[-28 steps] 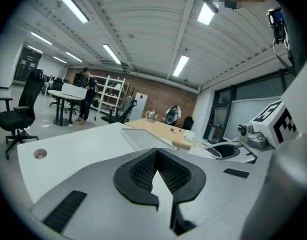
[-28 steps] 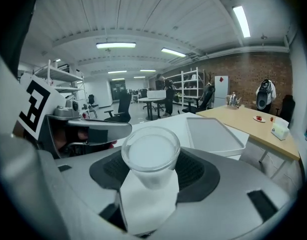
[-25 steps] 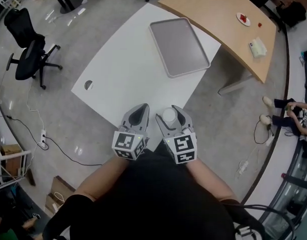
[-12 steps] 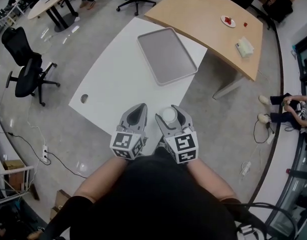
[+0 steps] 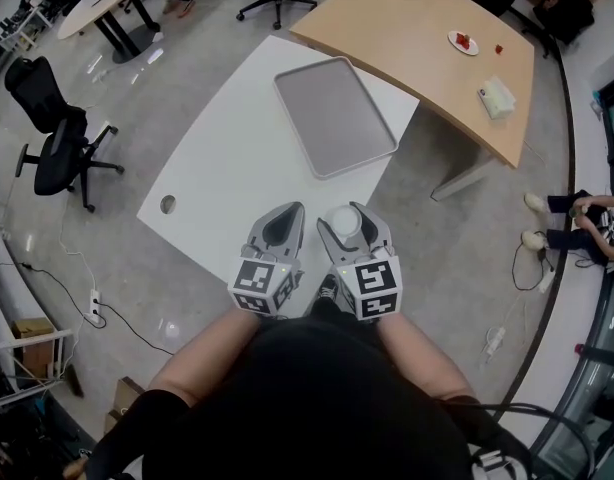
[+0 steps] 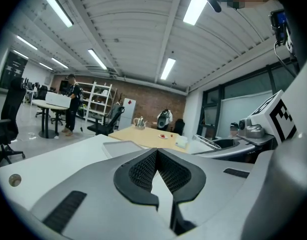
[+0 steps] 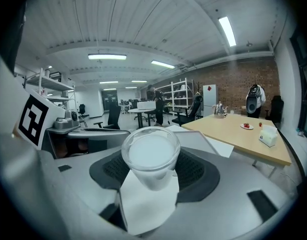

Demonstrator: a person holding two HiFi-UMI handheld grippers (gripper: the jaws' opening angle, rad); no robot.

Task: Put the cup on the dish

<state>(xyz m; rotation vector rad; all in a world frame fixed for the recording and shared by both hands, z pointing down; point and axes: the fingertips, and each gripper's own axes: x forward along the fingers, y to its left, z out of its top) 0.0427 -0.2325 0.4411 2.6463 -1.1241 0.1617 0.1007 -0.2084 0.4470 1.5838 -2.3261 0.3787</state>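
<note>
Our right gripper pinches a white cup; left gripper fingers pressed together, empty; beyond the fingertips, a white table bearing a grey tray; grey office floor around.

Cup: translucent, frosted white. Left gripper and right gripper: grey shells, black ribbed pads. Each carries 1 cube with black-and-white square markers. Tray: plain grey. Near table: white. Far table: light wood. Floor: glossy grey. Chair: black. Person's top: black.
</note>
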